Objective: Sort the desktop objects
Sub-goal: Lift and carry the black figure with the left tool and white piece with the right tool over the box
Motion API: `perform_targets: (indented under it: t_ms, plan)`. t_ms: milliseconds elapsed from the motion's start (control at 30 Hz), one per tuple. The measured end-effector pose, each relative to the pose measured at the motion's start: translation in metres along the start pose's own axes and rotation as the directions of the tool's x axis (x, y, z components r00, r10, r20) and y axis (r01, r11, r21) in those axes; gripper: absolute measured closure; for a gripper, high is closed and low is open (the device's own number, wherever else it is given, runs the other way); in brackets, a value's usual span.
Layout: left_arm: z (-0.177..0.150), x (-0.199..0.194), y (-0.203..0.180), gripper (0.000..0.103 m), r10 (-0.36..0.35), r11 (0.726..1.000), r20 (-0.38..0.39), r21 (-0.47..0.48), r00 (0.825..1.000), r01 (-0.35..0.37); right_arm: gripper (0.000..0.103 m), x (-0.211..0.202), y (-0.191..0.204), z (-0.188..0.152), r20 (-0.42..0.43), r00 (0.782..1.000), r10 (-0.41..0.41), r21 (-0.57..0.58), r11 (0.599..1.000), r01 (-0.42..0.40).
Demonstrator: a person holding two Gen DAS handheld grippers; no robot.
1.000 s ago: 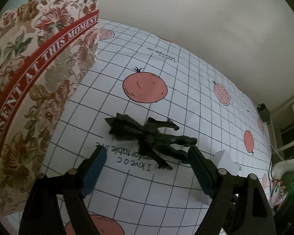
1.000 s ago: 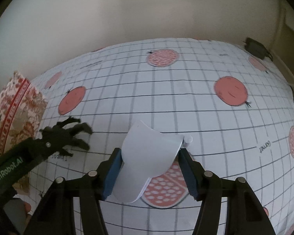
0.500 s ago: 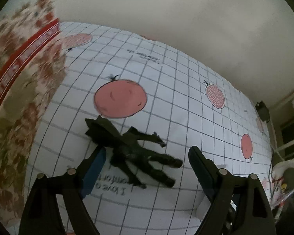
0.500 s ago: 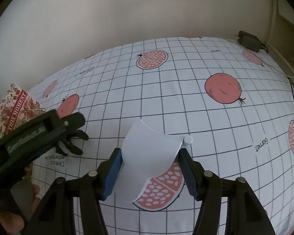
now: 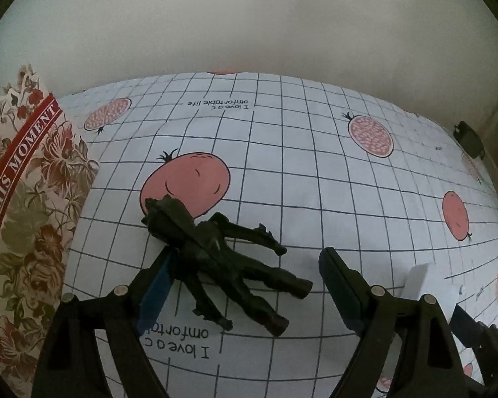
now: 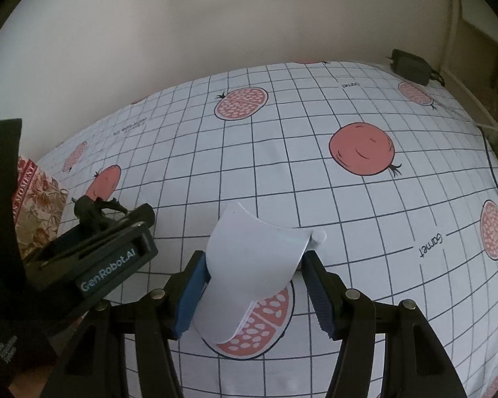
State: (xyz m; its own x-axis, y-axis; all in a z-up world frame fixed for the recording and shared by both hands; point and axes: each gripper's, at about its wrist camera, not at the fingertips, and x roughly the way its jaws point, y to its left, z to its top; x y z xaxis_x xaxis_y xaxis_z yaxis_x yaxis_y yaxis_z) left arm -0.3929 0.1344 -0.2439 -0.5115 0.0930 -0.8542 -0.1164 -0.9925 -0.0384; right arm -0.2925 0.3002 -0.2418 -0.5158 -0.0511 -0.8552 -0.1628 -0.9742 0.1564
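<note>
The dark toy figure [image 5: 222, 258] is a matt, blackish-green plastic creature lying flat on the grid-patterned tablecloth [image 5: 298, 172], with a blocky upper body, two thin arms and two thicker legs splayed out. It lies in the gap of the left gripper [image 5: 245, 282], whose jaws stand wide apart: its upper body is right against the tip of the left-hand blue pad [image 5: 156, 290], though whether they actually touch I cannot tell, while its legs reach toward the right-hand finger [image 5: 340, 285] and stop clearly short of it, so nothing is clamped. Beyond the fingertips its head overlaps a printed pink fruit, and off to the left-hand finger's outer side stands a floral box [image 5: 26, 219] with a red band. The right gripper [image 6: 255, 285] is partly closed on a white stack of cards [image 6: 252, 265], bowed upward between its two pads, one edge pressed on each pad, the curved top rising past the fingertips and the lower end hanging over the cloth. In the right wrist view the figure [image 6: 89, 210] peeps out just beyond the left gripper's body
</note>
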Motion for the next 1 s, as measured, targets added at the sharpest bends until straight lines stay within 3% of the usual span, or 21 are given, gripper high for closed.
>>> perform_targets:
  t_ms: [400,567,700,1000]
  plan:
    - [-0.002,-0.001,0.003,0.018,0.024,1.0,0.031,0.018,0.999,-0.024,0.041,0.0,-0.003,-0.002,0.003,1.0,0.0,-0.001,1.0,0.0]
    - [-0.003,-0.002,0.007,0.027,0.03,0.999,0.045,0.012,0.999,-0.03,0.041,-0.001,-0.003,-0.002,0.001,1.0,0.002,-0.001,1.0,-0.002]
    - [-0.004,-0.002,0.008,0.027,0.025,0.999,0.05,0.019,0.998,-0.026,0.041,-0.001,-0.005,-0.003,-0.001,1.0,0.002,0.0,1.0,-0.002]
    - [-0.012,-0.008,0.013,0.028,0.021,1.0,0.024,0.019,0.999,-0.022,0.042,-0.006,-0.01,-0.008,-0.019,1.0,0.014,0.028,1.0,-0.014]
